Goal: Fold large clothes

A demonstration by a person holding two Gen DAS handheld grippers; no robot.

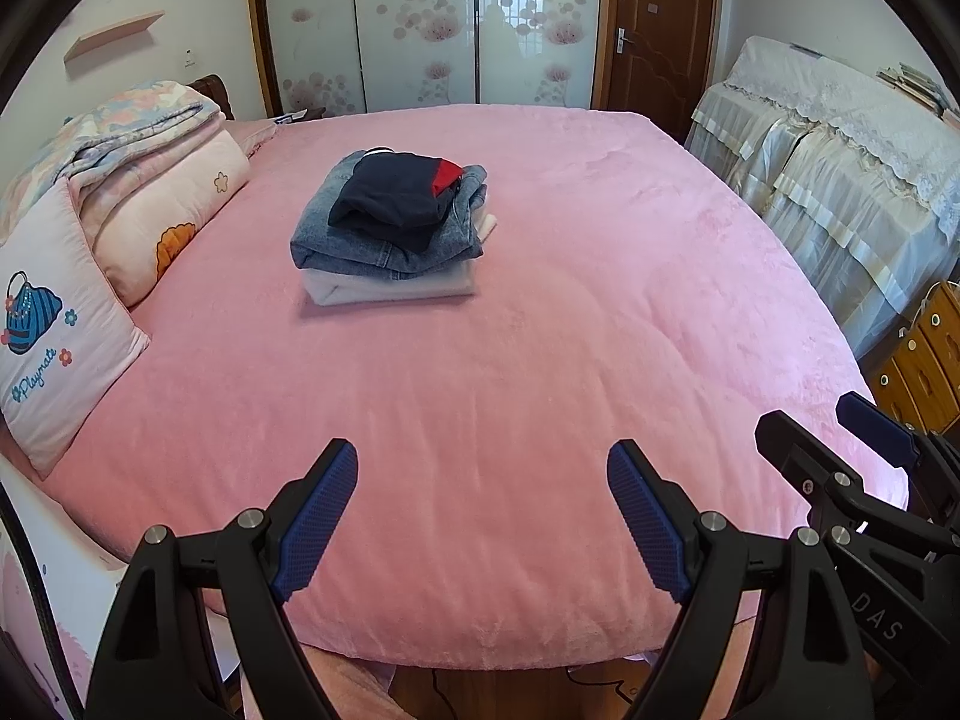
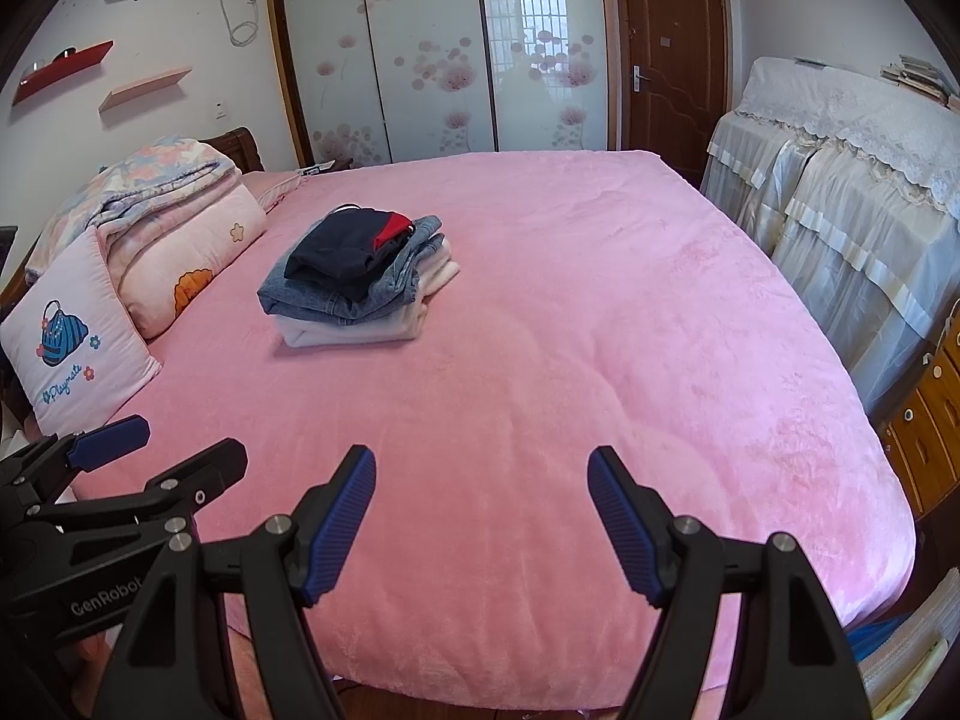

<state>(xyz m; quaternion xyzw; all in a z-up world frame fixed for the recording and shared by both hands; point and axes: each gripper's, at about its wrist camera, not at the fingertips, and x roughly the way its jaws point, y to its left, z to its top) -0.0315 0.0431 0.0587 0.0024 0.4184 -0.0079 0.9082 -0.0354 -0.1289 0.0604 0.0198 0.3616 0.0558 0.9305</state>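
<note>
While both tools hang above the near edge of the bed (image 1: 540, 360), neither touches any cloth. Left gripper (image 1: 483, 468): fingers spread wide, nothing between the blue ribbed pads (image 1: 315, 531). Right gripper (image 2: 482, 474): likewise spread wide and empty. Each tool appears at the margin of the other's view, side by side and apart.

Stack of folded clothes (image 1: 393, 222) sits on the pink cover well beyond both grippers, toward the head of the bed. Order, bottom to top: white garment (image 1: 384, 288), blue denim garment (image 1: 336, 240), dark navy garment (image 1: 390, 195) with a red patch. A small pale item at the far end of the pile cannot be identified.

Embroidered pillow (image 1: 54, 330) and folded quilts (image 1: 156, 180) lie along the left side of the bed. Lace-covered furniture (image 1: 840, 150) stands to the right.
</note>
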